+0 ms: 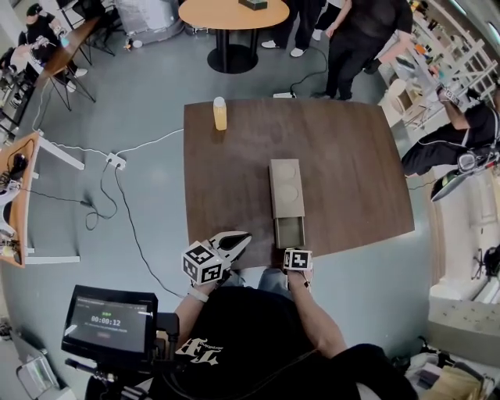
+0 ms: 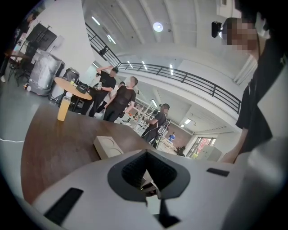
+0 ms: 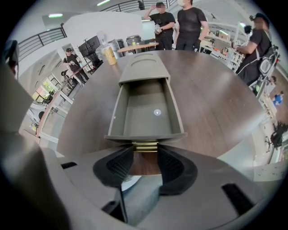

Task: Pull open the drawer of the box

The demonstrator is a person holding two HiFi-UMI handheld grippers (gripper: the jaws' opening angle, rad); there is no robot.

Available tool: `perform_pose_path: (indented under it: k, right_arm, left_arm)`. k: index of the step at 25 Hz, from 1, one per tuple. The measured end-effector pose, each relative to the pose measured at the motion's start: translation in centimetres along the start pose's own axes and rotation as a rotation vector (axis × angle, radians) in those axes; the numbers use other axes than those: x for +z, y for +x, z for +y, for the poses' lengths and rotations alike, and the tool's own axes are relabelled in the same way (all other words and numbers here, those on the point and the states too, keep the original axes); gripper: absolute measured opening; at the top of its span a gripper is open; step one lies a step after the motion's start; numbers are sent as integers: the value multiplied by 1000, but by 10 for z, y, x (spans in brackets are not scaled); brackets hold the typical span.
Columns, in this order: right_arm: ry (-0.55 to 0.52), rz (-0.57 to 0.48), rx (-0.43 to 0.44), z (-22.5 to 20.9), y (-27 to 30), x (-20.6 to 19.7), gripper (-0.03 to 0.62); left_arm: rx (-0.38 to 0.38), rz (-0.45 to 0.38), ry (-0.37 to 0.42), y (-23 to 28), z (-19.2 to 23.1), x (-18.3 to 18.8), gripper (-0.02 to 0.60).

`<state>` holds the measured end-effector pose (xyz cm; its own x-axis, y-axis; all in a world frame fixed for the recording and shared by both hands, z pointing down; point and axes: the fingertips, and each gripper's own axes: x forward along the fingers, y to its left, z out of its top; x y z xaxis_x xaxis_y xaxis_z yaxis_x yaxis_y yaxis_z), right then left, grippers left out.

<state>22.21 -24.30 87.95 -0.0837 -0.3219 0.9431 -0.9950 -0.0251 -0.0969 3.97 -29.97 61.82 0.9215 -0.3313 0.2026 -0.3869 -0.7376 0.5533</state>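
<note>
Right gripper [image 3: 145, 150] has its jaws closed onto the small brass handle [image 3: 145, 146] at the drawer's front, a pad pressed on each side. Its marker cube sits just over the near edge of the table [image 1: 234, 172]. The drawer [image 3: 145, 112] stands pulled well out of the box [image 1: 287, 187] towards the person. It is bare inside apart from a pale round spot [image 3: 157, 112] on its floor. The box is long and drab olive, with two shallow round dents in its top, and lies lengthwise near the middle of the table.

Left gripper [image 1: 238, 241] is held up at the near edge, left of the drawer and clear of it. Its tips are together with nothing between them.

The table is dark brown wood grain. On it, apart from the box, is a bottle [image 1: 220, 114] of orange drink, upright at the far left corner, well apart from the box.

Around it is a grey floor [image 1: 141, 94], with a white cable running to a power strip [image 1: 116, 161] on the left. A round wooden table [image 1: 226, 14] on a black pedestal stands beyond, and people in dark clothes [image 1: 367, 39] stand near it. Desks line the left side. A small screen [image 1: 108, 320] showing a timer sits by the person's left elbow. The left gripper view shows a high white ceiling and a railed balcony.
</note>
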Motion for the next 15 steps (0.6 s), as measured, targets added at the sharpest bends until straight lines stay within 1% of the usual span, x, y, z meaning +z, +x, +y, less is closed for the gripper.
perform_pose_path:
  k: [5,11,15]
  right_arm:
    - [12,12,1,1,-4,-15,153]
    - [15,11,-2,2,-8,-20,153]
    - [16,22,-2,0,-6,-22,153]
  left_arm:
    - [-18,15,3,1,-5,-4,0]
    - [-48,23,17,7,-12,-2,0]
    - [-54,23,22,9,-12,-2,0]
